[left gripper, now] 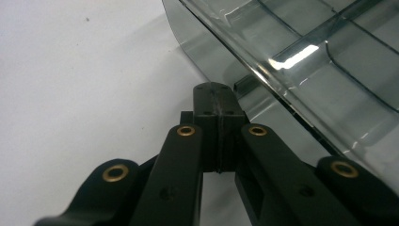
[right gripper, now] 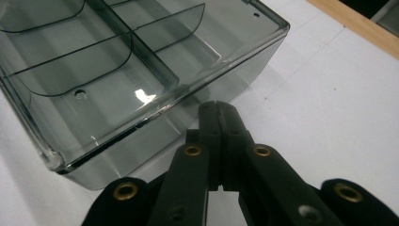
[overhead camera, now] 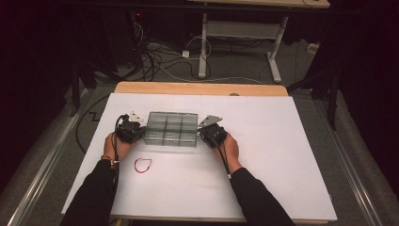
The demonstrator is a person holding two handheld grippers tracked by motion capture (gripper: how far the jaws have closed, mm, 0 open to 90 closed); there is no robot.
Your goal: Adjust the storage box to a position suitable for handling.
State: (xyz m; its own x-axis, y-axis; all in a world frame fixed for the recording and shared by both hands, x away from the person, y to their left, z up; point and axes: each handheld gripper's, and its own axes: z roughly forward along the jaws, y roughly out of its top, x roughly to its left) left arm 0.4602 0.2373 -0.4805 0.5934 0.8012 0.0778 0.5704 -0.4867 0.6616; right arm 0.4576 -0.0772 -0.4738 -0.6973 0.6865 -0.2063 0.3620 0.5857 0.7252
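Two closed grippers – left gripper [overhead camera: 136, 128], right gripper [overhead camera: 205, 132] (empty) – flanking divided box [overhead camera: 171, 128].

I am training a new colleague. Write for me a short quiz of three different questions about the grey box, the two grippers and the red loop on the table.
1. True or false: the jaws of both grippers are shut with nothing between them.
2. Where does the red loop lie? A) inside the compartment box B) on the white table surface, near the left forearm C) between the jaws of the right gripper
3. Fill in: the left gripper and the right gripper stand at opposite ends of the transparent grey ______.

Key: 1 true; 2 B; 3 compartment box.
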